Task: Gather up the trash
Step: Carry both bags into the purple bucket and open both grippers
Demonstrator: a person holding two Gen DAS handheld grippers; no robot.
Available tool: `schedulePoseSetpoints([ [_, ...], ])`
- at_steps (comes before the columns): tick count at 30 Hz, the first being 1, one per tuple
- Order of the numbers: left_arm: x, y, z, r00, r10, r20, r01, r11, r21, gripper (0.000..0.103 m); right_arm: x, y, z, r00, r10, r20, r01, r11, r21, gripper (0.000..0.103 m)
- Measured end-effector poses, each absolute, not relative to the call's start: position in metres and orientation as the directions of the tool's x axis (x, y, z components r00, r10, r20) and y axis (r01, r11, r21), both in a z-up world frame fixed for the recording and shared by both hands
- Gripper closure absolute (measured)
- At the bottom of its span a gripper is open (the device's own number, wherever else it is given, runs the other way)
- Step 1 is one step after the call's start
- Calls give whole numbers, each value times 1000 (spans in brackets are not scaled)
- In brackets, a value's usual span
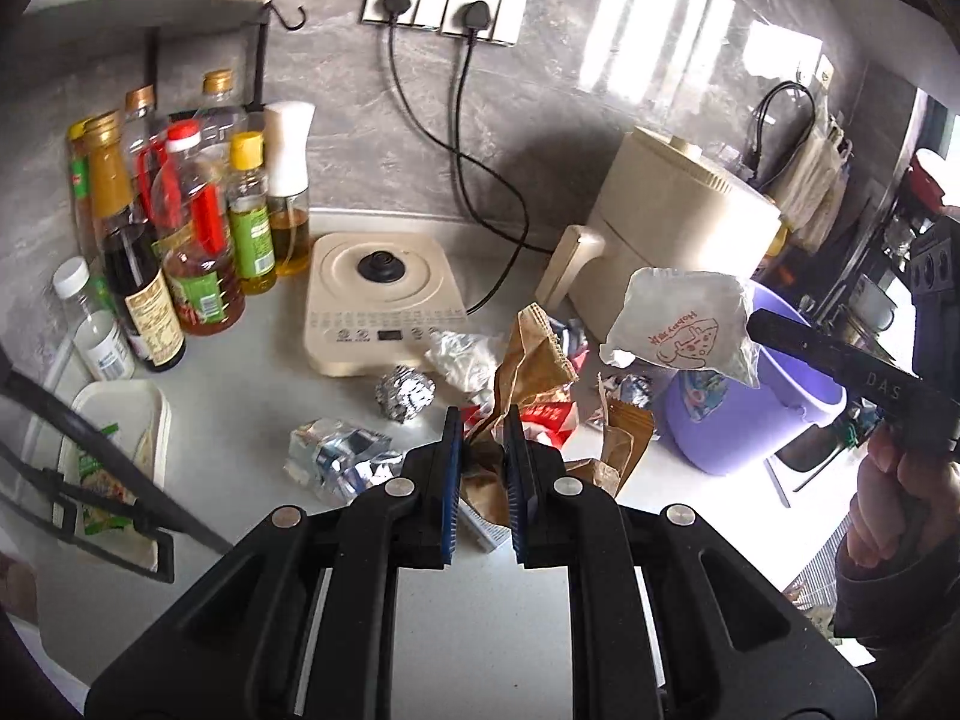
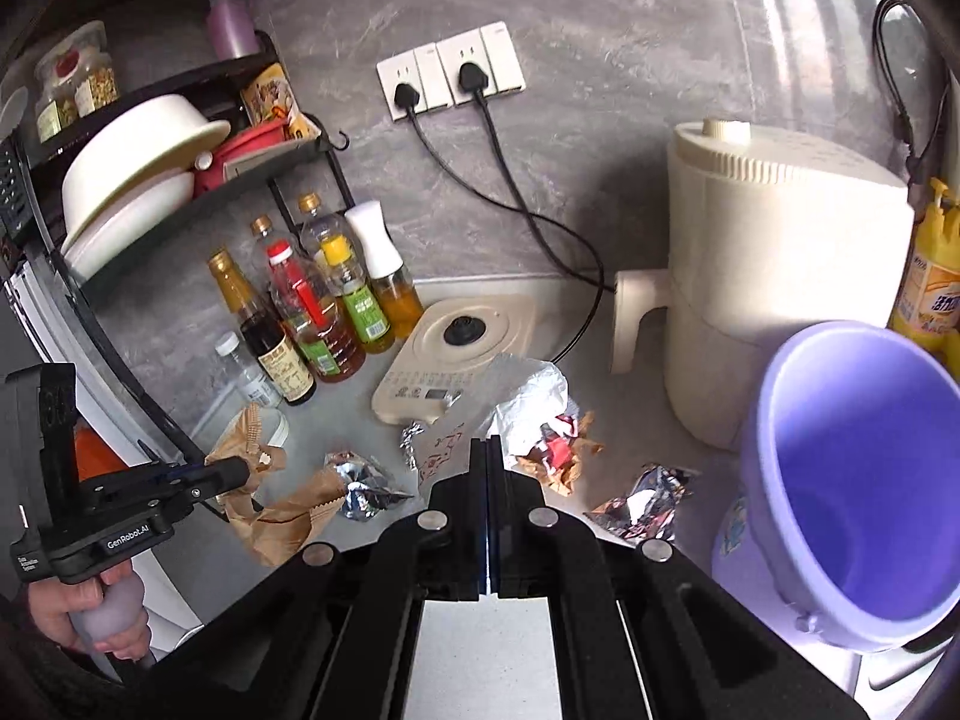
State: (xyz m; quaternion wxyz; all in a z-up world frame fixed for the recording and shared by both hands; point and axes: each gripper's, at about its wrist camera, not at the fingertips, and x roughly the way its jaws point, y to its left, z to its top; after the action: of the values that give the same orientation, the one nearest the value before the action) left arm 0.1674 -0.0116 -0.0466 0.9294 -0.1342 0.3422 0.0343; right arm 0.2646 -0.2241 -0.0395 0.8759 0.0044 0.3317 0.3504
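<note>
While your right gripper (image 2: 487, 450) pinches only an edge of the white printed bag (image 1: 678, 324), it could slip free left of the purple bucket (image 2: 864, 480). Your left gripper (image 1: 483, 444), fingers narrow on the brown paper bag (image 1: 528, 360), risks tearing it or dragging the foil scraps (image 1: 405, 390) along. Both hands tilt down over the counter (image 1: 252, 396).

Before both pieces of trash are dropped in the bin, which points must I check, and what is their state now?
1. Right gripper clamps white wrapper: ok.
2. Left gripper clamps brown paper bag: ok.
3. Purple bin upright, mouth open: ok.
4. Wrapper over the bin mouth: not ok, it hangs beside it.
5. Bag free of the other trash: cannot tell.
6. Counter cleared: not ok, foil ball remains.
</note>
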Motion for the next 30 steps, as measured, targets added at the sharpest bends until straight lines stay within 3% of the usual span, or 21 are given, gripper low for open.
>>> schedulePoseSetpoints([
  [13,240,-96,-22,804,-125,-581,-7,975,-220,89,289,-329,3,665,554,-501,-512,827,233,102],
  [26,293,-165,-6,811,-176,-557,94,980,-174,89,321,-408,-18,717,467,-518,-414,882,224,97],
  [28,302,-174,-5,807,-188,-560,111,979,-170,89,322,-419,-23,731,453,-511,-388,891,235,78],
  [29,307,-178,-5,804,-195,-562,120,978,-168,89,321,-427,-24,742,444,-502,-368,896,248,54],
  [30,312,-184,-5,799,-202,-566,130,978,-166,89,320,-434,-25,757,431,-491,-350,902,252,48],
])
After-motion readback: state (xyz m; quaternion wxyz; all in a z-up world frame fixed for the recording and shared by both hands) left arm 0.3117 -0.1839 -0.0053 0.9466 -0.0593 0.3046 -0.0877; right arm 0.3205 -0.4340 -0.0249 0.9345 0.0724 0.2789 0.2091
